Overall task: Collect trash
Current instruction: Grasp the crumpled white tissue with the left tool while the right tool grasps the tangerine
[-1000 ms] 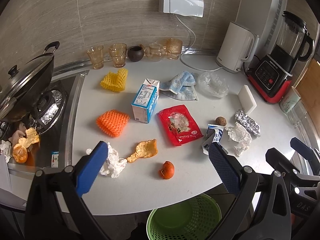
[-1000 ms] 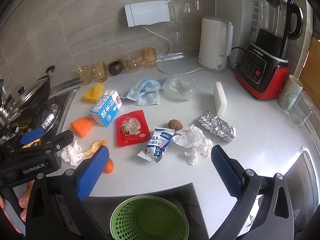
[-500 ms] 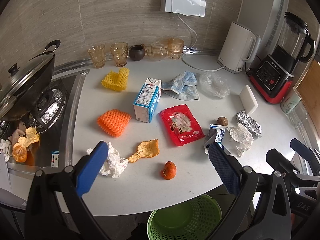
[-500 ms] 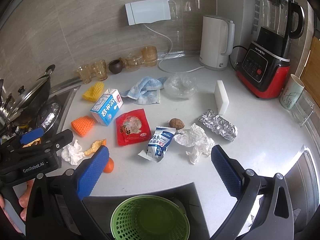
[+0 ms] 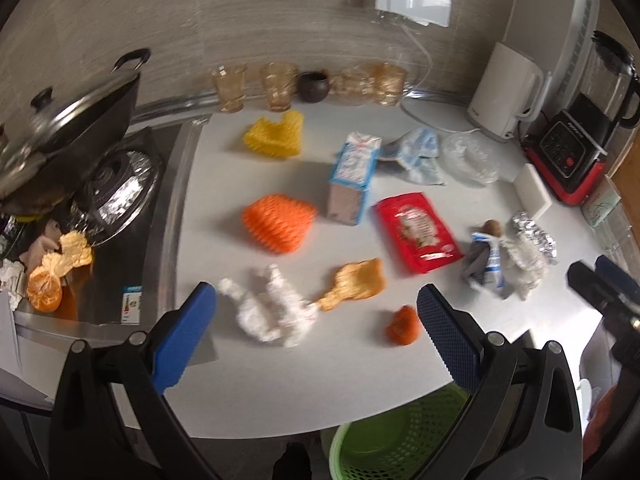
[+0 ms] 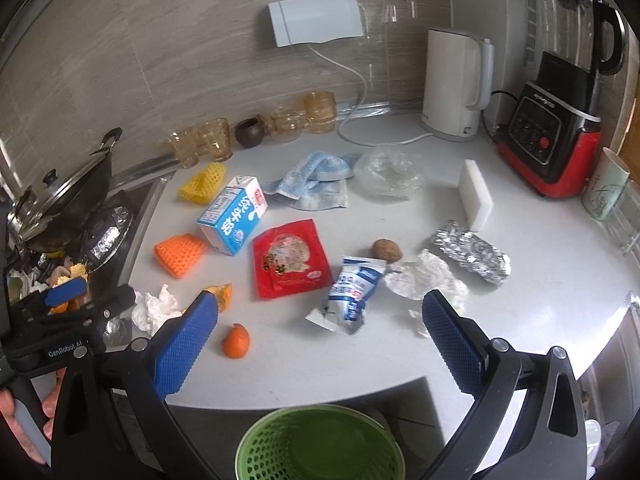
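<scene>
Trash lies across the white counter (image 6: pixel 540 320): a crumpled white tissue (image 5: pixel 272 312), orange peel (image 5: pixel 356 282), a small orange piece (image 5: pixel 402 325), orange foam net (image 5: pixel 280 222), yellow foam net (image 5: pixel 276 134), milk carton (image 6: pixel 234 214), red packet (image 6: pixel 290 262), blue-white pouch (image 6: pixel 352 294), crumpled paper (image 6: pixel 428 280), foil (image 6: pixel 470 250), a brown nut (image 6: pixel 386 249). A green basket (image 6: pixel 320 446) stands below the counter's front edge. My left gripper (image 5: pixel 316 332) is open and empty, just above the tissue. My right gripper (image 6: pixel 320 340) is open and empty over the front edge.
A stove with a lidded wok (image 5: pixel 60 124) and peel scraps is at the left. Glass cups (image 6: pixel 200 146), a blue cloth (image 6: pixel 316 178), a plastic bag (image 6: pixel 388 170), a white sponge (image 6: pixel 474 194), a kettle (image 6: pixel 456 84), a blender (image 6: pixel 560 80) and a mug (image 6: pixel 606 184) stand further back.
My left gripper has moved left and forward toward the crumpled tissue; its view is blurred. My right gripper has edged slightly closer to the counter. Both stay open.
</scene>
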